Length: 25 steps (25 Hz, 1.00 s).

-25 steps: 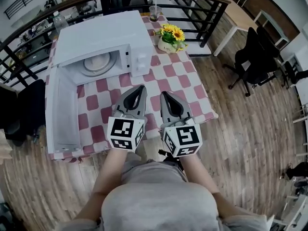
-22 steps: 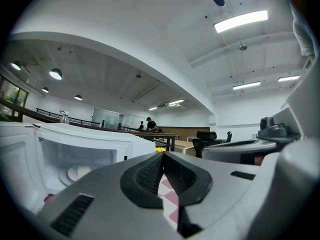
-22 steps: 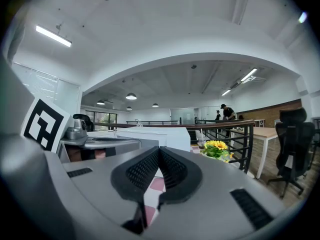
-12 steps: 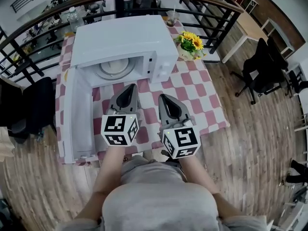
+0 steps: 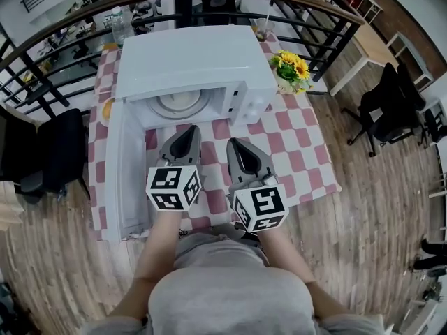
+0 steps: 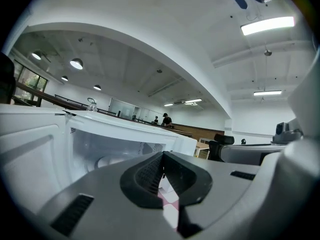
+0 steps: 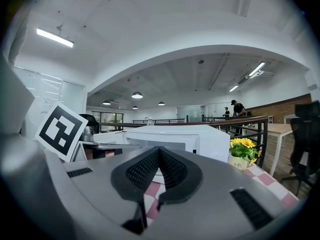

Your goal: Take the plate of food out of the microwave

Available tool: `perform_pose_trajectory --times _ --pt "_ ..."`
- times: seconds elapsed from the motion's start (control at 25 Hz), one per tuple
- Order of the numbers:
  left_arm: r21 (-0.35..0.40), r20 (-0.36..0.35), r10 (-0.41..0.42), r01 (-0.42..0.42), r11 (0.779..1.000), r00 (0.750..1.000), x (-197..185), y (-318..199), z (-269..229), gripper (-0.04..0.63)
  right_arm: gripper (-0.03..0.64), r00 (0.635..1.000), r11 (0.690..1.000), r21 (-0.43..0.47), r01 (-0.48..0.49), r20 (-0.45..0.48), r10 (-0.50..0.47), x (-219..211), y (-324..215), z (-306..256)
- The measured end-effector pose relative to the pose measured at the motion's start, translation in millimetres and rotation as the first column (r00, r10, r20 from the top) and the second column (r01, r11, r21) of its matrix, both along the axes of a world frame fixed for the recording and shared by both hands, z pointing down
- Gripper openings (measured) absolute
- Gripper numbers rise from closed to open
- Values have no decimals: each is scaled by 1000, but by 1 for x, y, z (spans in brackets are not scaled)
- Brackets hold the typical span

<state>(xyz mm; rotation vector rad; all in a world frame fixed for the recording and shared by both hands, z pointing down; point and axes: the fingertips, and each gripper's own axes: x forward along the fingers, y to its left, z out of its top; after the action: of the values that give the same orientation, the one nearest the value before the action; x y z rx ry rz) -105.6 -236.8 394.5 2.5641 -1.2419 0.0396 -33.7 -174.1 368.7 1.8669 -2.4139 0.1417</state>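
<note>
Left gripper [image 5: 189, 131] and right gripper [image 5: 235, 146], two, each pressed together and empty, face one open microwave [image 5: 192, 58] holding one plate [image 5: 179, 104].

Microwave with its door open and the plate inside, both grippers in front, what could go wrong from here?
Both the left gripper and the right gripper have jaws together; unless they open first, they may shove the plate deeper in.
The open door stands close beside the left gripper and could get knocked.
The microwave opening looks low, so the plate might catch or tip coming out.
</note>
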Motion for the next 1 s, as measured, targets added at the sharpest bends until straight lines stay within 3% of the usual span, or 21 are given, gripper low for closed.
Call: perform_pose_trajectory --times 0.48,0.76,1.0 --pt "-145 -82 -94 82 986 992 -1 -27 31 6 23 995 995 -33 97 -2 -98 0 -34 12" --pt "-314 -219 -165 91 945 962 -5 -40 54 178 23 988 987 -47 155 -7 -156 -2 -48 17" --pt "-392 -331 -185 44 919 925 -7 -50 61 331 22 981 980 -46 192 -9 -192 -8 -59 20"
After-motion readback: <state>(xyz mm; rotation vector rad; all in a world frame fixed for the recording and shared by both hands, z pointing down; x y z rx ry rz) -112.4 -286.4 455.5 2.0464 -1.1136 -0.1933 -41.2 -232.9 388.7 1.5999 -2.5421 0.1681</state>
